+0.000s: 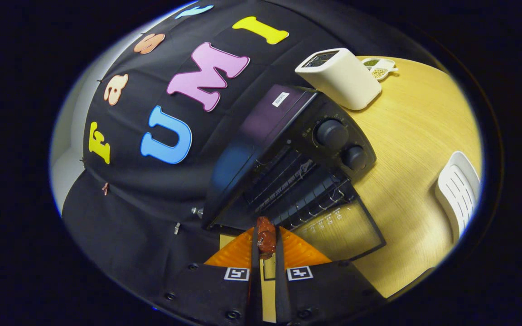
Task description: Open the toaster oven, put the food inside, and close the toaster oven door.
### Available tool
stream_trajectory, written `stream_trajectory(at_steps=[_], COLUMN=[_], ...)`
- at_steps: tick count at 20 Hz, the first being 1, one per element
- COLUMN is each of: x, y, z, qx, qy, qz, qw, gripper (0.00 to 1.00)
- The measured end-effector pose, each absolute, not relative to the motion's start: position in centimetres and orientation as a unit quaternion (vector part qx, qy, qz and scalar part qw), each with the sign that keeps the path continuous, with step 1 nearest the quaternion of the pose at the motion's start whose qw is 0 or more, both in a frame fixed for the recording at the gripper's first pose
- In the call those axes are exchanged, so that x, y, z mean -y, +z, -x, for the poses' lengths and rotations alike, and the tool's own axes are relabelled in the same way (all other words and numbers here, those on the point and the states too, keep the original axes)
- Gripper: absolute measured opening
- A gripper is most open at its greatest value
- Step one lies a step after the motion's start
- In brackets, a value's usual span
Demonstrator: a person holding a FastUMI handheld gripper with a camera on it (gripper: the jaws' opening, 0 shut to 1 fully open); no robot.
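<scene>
Two fingers of the gripper press from either side on a small reddish-brown piece of food, which sits pinched between their tips; the narrow gap and the way the morsel stands clear of any surface suggest a firm clamp meant to carry it. Just ahead of the tips stands the black metal toaster oven, seen tilted because the gripper is rolled to one side. Its glass-paned door lies folded down flat toward the gripper, so the dark cavity with its wire rack is exposed; the opening step looks done. The food hangs at the near lip of that cavity, not yet on the rack by my reading. Two round black knobs sit on the control panel beyond the tips and to their right. Farther beyond, a white rounded plastic appliance and a small white divided dish of green bits rest on the pale wooden table, kept out of the door's swing. A white slatted chair back shows well off to the right. The likely next need is a level push inward over the rack before letting go.
</scene>
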State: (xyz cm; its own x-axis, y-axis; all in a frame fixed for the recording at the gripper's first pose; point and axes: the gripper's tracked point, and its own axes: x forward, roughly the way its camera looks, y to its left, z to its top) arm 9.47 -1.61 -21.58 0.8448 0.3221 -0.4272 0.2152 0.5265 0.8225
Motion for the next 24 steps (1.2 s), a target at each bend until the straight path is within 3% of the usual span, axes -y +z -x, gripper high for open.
stream_trajectory(at_steps=[10,16,18,21,24], x=[-1.7,-1.5,-0.9,0.0,-0.4], y=[-26.1,-27.5,-27.7,-27.4,-26.5], z=[-16.6,-17.4,-16.8,-16.7,-15.8], qx=[-0.226,-0.232,-0.243,-0.246,-0.253], qy=[-0.020,-0.043,-0.050,-0.048,-0.025], qz=[-0.534,-0.491,-0.449,-0.395,-0.337], qw=[0.815,0.839,0.859,0.884,0.906], gripper=[0.16,0.19,0.32,0.61,0.84])
